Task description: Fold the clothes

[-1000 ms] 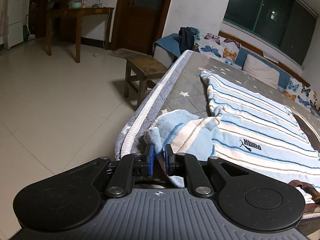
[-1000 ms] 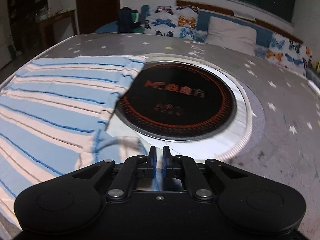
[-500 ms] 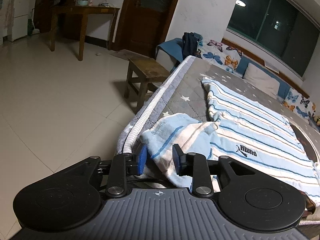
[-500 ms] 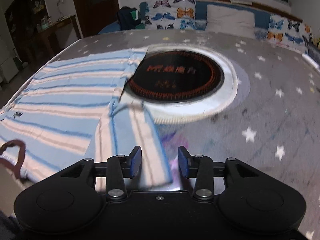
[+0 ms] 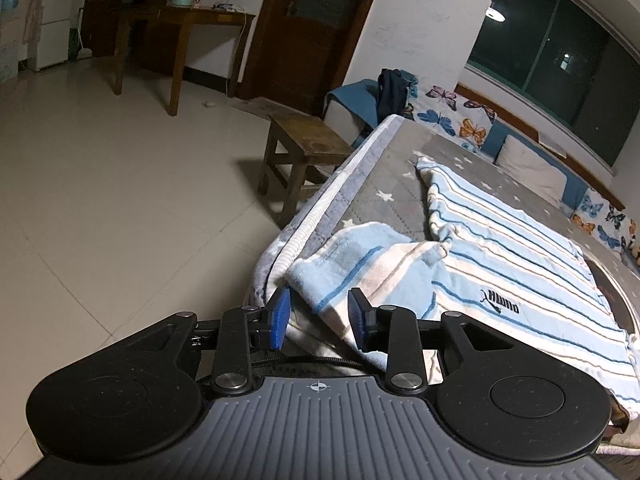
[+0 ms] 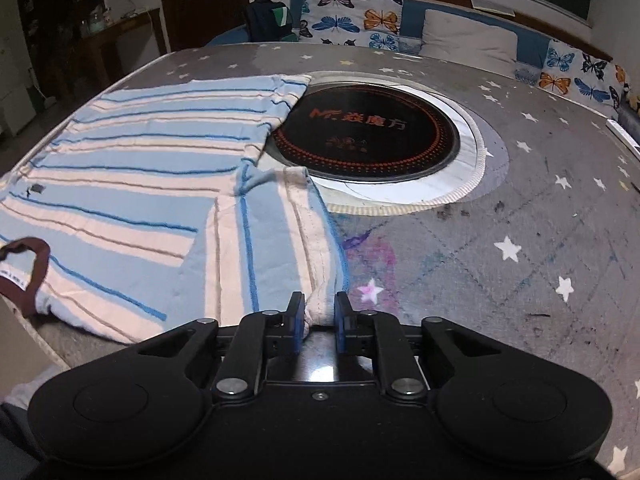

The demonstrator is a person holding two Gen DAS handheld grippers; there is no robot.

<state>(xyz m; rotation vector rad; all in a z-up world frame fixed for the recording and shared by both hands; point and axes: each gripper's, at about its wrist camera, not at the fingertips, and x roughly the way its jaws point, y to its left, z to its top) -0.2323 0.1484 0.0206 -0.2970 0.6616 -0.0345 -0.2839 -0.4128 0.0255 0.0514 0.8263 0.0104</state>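
Your left gripper (image 5: 320, 320) has its jaws wide apart and holds nothing; the near left sleeve (image 5: 360, 264) of the striped shirt (image 5: 520, 264) lies loose between and just beyond the blue pads. Your right gripper (image 6: 319, 320) is partly open, jaws on either side of the right sleeve's (image 6: 280, 248) hem, and the cloth sits between them without being pinched as far as you can tell. The shirt itself lies spread on the star-patterned tabletop (image 6: 500, 220), collar (image 6: 28, 264) at the near edge, its far hem overlapping the black round hotplate (image 6: 368, 132) in the middle.

Watch the left side first: that sleeve is bunched right at the table's left edge, so a careless nudge could push it over and drag the shoulder with it. If you close on only the top layer of the bunch, the fold will come out crooked. On the right, a shallow bite on the hem may slip once you lift. Pulling one side earlier than the other would skew the body and drag more cloth across the hotplate.
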